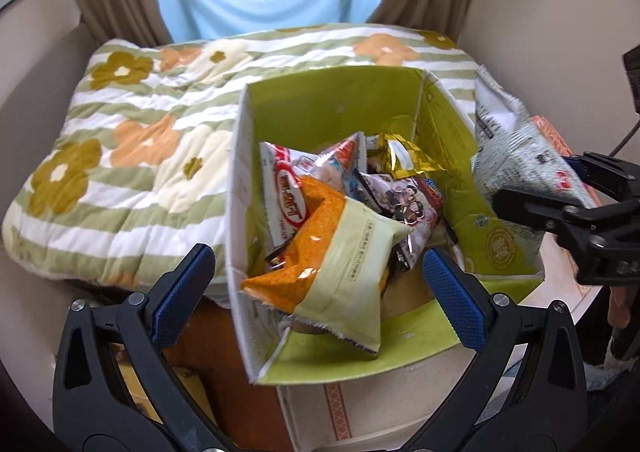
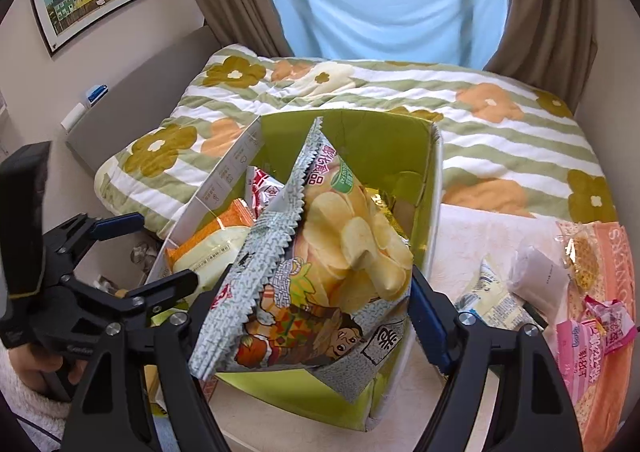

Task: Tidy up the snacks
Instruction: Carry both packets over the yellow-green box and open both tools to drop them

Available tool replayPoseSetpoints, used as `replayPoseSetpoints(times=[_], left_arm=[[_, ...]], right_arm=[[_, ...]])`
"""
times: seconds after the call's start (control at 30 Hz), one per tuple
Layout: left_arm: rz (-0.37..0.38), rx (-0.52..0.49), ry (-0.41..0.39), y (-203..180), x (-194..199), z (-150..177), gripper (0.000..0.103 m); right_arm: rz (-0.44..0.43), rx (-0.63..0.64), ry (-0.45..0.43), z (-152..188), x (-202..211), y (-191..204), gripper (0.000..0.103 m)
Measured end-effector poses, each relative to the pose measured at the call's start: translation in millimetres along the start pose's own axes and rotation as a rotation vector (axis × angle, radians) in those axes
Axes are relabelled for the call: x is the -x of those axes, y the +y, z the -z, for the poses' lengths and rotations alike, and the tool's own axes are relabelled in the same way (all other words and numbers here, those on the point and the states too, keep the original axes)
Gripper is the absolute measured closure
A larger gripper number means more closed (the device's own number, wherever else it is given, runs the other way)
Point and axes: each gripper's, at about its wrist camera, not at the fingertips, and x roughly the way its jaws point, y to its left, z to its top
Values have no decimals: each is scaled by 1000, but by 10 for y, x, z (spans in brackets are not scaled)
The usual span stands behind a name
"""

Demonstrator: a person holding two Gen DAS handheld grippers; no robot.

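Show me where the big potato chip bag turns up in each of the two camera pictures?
Left wrist view: the chip bag shows at the right edge, beside the green box, pinched by the right tongs.
Right wrist view: the chip bag fills the centre, held over the green box.
Shared landmark: the flowered quilt behind the box.

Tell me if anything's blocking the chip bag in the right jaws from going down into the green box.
Nothing solid bars the way. The chip bag, held by the right gripper, hangs over the green box, whose top is open. The orange snack bag and other packets already piled inside would sit under it.
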Motion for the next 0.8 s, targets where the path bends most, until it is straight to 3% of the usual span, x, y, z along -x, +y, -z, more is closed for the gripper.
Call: replayPoseSetpoints(times=[0.1,0.23,0.37,0.8], left_arm=[[-47,5,-6,51,39,25,0],[-45,52,3,144,60,68,0],[-46,78,1,201,90,123,0],[-2,51,1,167,116,200,0]], right_arm=[[8,15,20,-12,-55,11,27],[10,28,41,24,-130,39,24],[-20,18,-1,87,-100,56,2],[8,-5,-6,202,-26,122,2]])
